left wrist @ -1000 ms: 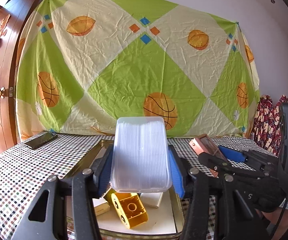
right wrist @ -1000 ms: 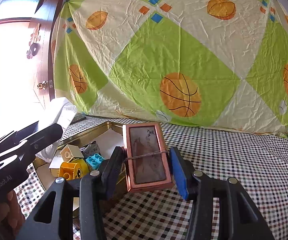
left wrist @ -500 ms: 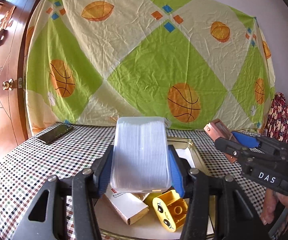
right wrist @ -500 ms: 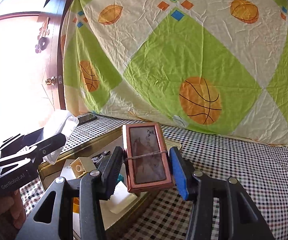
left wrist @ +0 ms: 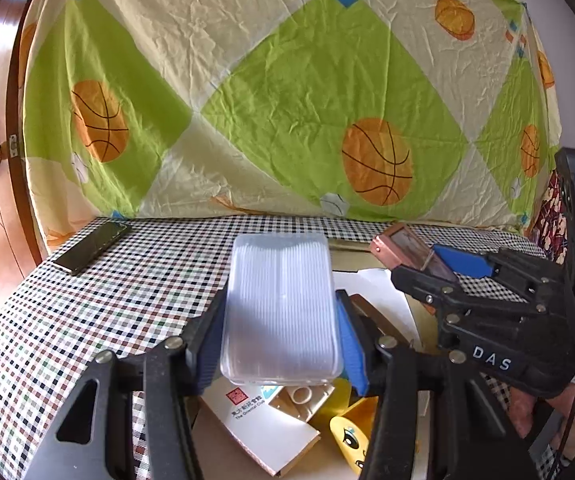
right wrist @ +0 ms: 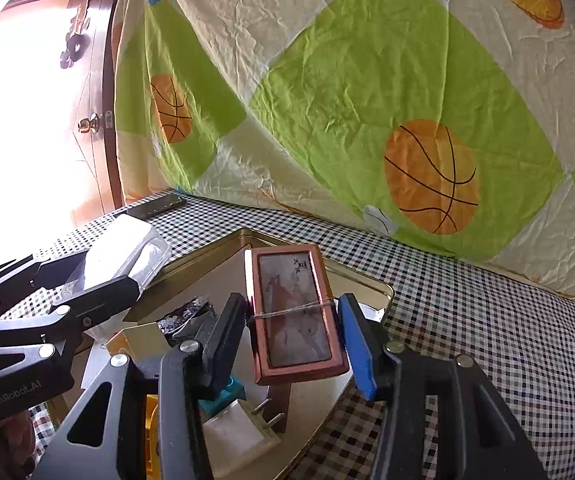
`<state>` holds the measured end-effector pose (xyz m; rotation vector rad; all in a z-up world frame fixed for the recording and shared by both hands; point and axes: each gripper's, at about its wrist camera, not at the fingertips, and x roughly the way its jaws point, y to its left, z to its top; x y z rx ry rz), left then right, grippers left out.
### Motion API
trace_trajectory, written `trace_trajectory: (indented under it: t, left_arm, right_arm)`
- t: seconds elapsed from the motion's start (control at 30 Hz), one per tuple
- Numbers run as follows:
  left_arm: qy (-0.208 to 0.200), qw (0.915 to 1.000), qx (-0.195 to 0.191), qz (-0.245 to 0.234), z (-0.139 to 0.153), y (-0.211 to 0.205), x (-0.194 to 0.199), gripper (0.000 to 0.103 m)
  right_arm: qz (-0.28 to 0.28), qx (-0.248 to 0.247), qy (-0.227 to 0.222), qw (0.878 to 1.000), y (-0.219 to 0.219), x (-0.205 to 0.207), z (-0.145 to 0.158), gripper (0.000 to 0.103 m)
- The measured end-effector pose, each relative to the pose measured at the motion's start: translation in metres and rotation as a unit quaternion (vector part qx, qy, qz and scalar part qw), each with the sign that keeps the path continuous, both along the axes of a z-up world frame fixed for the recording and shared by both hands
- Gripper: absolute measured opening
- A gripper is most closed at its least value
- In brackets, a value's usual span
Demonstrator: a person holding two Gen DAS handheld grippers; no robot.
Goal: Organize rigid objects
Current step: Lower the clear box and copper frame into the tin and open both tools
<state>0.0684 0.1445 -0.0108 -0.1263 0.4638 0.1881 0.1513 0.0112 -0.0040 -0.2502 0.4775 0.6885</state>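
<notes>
My left hand-held gripper [left wrist: 279,332] is clenched on a clear plastic box [left wrist: 281,312]; my right hand-held gripper [right wrist: 293,336] grasps a copper-framed case [right wrist: 295,314] bound with string. Both items hang above the gold tray [right wrist: 367,284]. I judge the step to be carrying each to a sorting spot: I should keep both level and apart, then lower onto bare checked surface [right wrist: 487,340]. Tray clutter below, a white carton [left wrist: 263,428] and yellow block [left wrist: 351,436], obstructs placement there. A phone [left wrist: 91,246] lies far left.
</notes>
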Motion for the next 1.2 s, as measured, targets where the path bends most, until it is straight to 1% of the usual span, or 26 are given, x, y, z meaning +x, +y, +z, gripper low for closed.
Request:
trace_trajectory:
  t: [0.1, 0.23, 0.53, 0.67, 0.7, 0.73, 0.77, 0.8, 0.83, 0.9, 0.93, 0.97, 1.0, 1.07, 1.13, 1.2]
  left_arm:
    - [0.010, 0.9999, 0.004, -0.001, -0.002, 0.000, 0.006, 0.051]
    - [0.019, 0.9998, 0.001, -0.005, -0.004, 0.000, 0.011, 0.051]
    - [0.025, 0.9996, 0.004, -0.009, -0.008, -0.003, 0.014, 0.051]
    - [0.026, 0.9996, 0.008, -0.011, -0.008, -0.004, 0.015, 0.051]
    - [0.027, 0.9995, 0.009, -0.011, -0.009, -0.004, 0.015, 0.052]
    - [0.026, 0.9995, 0.010, -0.012, -0.009, -0.005, 0.014, 0.052]
    - [0.026, 0.9995, 0.011, -0.012, -0.009, -0.005, 0.013, 0.054]
    - [0.024, 0.9996, 0.013, -0.011, -0.008, -0.006, 0.012, 0.060]
    - [0.019, 0.9996, 0.015, -0.011, -0.007, -0.006, 0.010, 0.063]
    - [0.007, 0.9997, 0.022, -0.012, -0.003, -0.010, 0.003, 0.075]
    - [-0.001, 0.9995, 0.031, -0.010, -0.001, -0.013, -0.002, 0.078]
    - [-0.008, 0.9991, 0.040, -0.009, 0.002, -0.016, -0.006, 0.085]
    - [-0.015, 0.9987, 0.048, -0.008, 0.004, -0.018, -0.011, 0.094]
    - [-0.031, 0.9978, 0.059, 0.002, 0.010, -0.022, -0.021, 0.102]
    - [-0.048, 0.9968, 0.064, 0.007, 0.016, -0.024, -0.033, 0.102]
    - [-0.057, 0.9963, 0.064, 0.010, 0.020, -0.026, -0.041, 0.102]
  right_arm:
    - [-0.003, -0.011, 0.012, 1.000, 0.005, 0.008, -0.008, 0.051]
    - [-0.007, -0.016, 0.022, 1.000, 0.007, 0.014, -0.013, 0.051]
    - [-0.005, -0.023, 0.032, 0.999, 0.010, 0.019, -0.019, 0.051]
    - [0.006, -0.021, 0.041, 0.999, 0.011, 0.018, -0.022, 0.052]
    - [0.007, -0.021, 0.040, 0.999, 0.011, 0.017, -0.022, 0.052]
    - [0.006, -0.021, 0.040, 0.999, 0.011, 0.016, -0.022, 0.056]
    - [0.006, -0.019, 0.038, 0.999, 0.010, 0.014, -0.021, 0.064]
    - [0.006, -0.014, 0.036, 0.999, 0.008, 0.012, -0.020, 0.068]
    - [0.004, -0.008, 0.031, 0.999, 0.005, 0.009, -0.019, 0.072]
    - [0.001, -0.001, 0.029, 1.000, -0.001, 0.005, -0.016, 0.073]
    - [0.000, 0.005, 0.030, 1.000, -0.005, 0.002, -0.015, 0.073]
    - [-0.002, 0.012, 0.029, 1.000, -0.009, -0.001, -0.013, 0.074]
    - [-0.006, 0.016, 0.026, 0.999, -0.013, -0.005, -0.011, 0.074]
    - [-0.012, 0.024, 0.016, 1.000, -0.021, -0.013, -0.007, 0.079]
    - [-0.014, 0.029, 0.004, 0.999, -0.028, -0.023, -0.002, 0.081]
    - [-0.016, 0.035, -0.004, 0.999, -0.035, -0.033, 0.005, 0.082]
